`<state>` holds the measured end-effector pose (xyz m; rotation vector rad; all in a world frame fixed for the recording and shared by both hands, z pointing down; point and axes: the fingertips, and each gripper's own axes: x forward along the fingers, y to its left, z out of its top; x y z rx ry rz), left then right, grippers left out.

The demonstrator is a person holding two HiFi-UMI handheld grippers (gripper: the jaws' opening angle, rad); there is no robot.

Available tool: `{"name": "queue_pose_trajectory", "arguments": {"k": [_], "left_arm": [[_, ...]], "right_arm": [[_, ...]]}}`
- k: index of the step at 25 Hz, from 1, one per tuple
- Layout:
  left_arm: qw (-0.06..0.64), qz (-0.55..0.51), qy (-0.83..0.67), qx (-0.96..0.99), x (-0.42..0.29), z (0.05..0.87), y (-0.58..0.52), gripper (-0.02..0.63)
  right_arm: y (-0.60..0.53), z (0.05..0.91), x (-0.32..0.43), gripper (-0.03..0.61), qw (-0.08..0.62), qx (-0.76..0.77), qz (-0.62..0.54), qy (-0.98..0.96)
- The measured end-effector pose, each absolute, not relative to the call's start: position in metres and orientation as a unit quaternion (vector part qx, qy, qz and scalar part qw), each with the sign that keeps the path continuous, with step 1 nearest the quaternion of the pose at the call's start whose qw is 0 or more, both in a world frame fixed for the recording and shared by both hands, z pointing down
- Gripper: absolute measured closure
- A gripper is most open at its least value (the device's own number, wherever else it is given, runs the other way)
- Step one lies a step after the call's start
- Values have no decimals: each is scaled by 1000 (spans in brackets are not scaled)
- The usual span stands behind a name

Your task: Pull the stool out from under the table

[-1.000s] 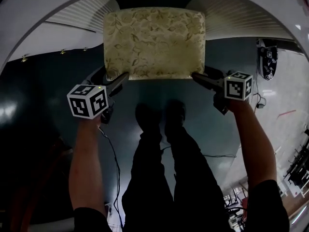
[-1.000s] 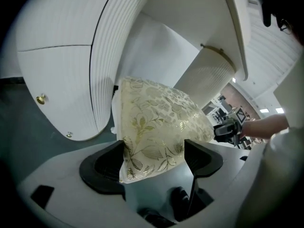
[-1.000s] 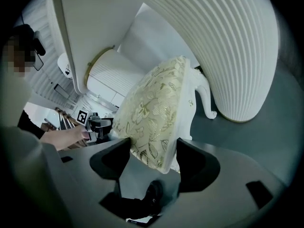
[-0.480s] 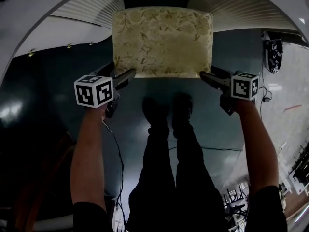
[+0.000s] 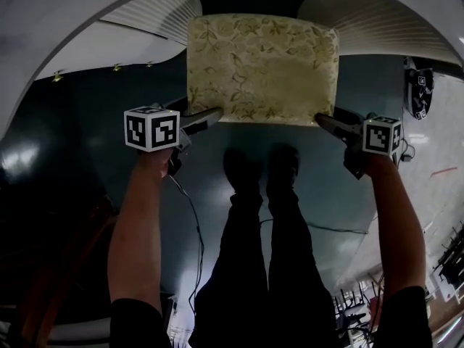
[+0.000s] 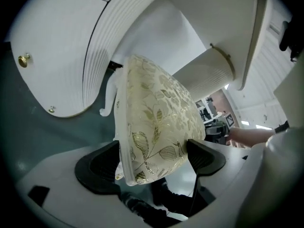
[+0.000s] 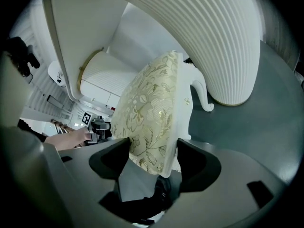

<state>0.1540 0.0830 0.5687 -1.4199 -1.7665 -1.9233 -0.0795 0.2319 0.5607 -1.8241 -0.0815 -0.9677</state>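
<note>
The stool, a seat in cream cloth with a gold leaf pattern, stands on the dark floor in front of the white table. My left gripper is at its near left corner. In the left gripper view the jaws are opening, and the stool's corner sits between the pads of the left gripper, close against them. My right gripper is at the near right corner. There the right gripper's pads close on the stool's cushion and white frame.
The table's fluted white pedestals flank the stool. The person's shoes stand just behind the seat. A cable trails over the floor. A dark device with a marker lies at the far right.
The stool, the table and both grippers have shifted right and slightly down in the head view. Each gripper stays at its own corner of the seat.
</note>
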Motion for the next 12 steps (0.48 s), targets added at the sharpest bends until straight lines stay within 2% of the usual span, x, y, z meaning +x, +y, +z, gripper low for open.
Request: {"name": "queue_pose_trajectory", "arguments": {"k": [12], "left_arm": [[116, -656, -589, -457, 154, 566, 81, 170]], "right_arm": [[223, 555, -71, 313, 506, -739, -441, -53]]}}
